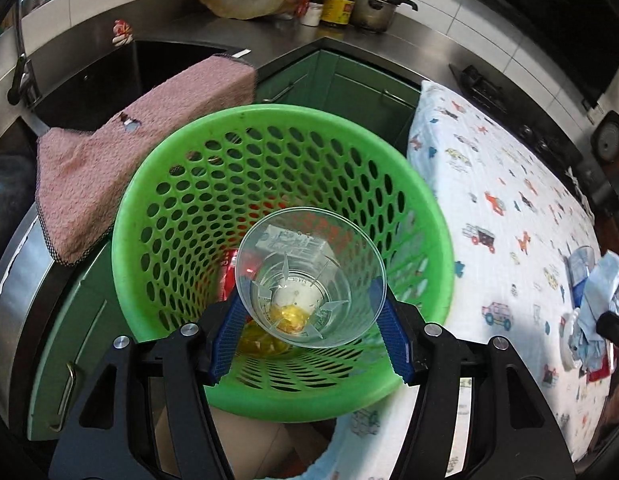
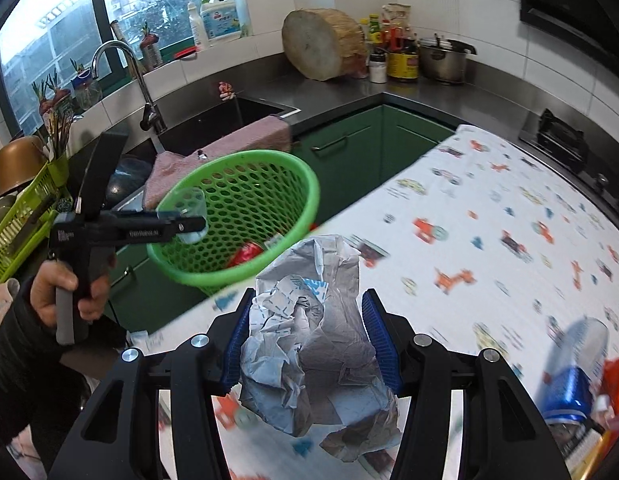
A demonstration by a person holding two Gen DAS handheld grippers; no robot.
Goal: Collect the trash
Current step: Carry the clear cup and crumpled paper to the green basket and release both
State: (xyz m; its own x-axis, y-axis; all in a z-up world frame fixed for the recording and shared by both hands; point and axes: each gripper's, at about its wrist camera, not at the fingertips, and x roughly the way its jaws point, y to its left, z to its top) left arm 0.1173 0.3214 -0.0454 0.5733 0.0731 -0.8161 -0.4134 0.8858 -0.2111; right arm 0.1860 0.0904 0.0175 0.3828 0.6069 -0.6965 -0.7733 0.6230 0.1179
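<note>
My left gripper (image 1: 309,312) is shut on a clear plastic cup (image 1: 309,276) and holds it over the mouth of the green perforated basket (image 1: 189,184). The basket holds a red can (image 1: 228,270) and yellowish wrapping. In the right wrist view the left gripper (image 2: 189,224) with the cup (image 2: 183,210) is at the basket's (image 2: 245,200) near rim. My right gripper (image 2: 307,320) is shut on a crumpled grey-blue paper wad (image 2: 309,336), held above the patterned tablecloth (image 2: 489,220), right of the basket.
A blue can (image 2: 573,376) and red wrapper (image 2: 617,384) lie on the table at the right. A pink towel (image 1: 129,136) hangs over the sink edge. Green cabinets (image 2: 349,160), a faucet (image 2: 137,80), a wood block (image 2: 321,44) and a pot (image 2: 443,60) stand behind.
</note>
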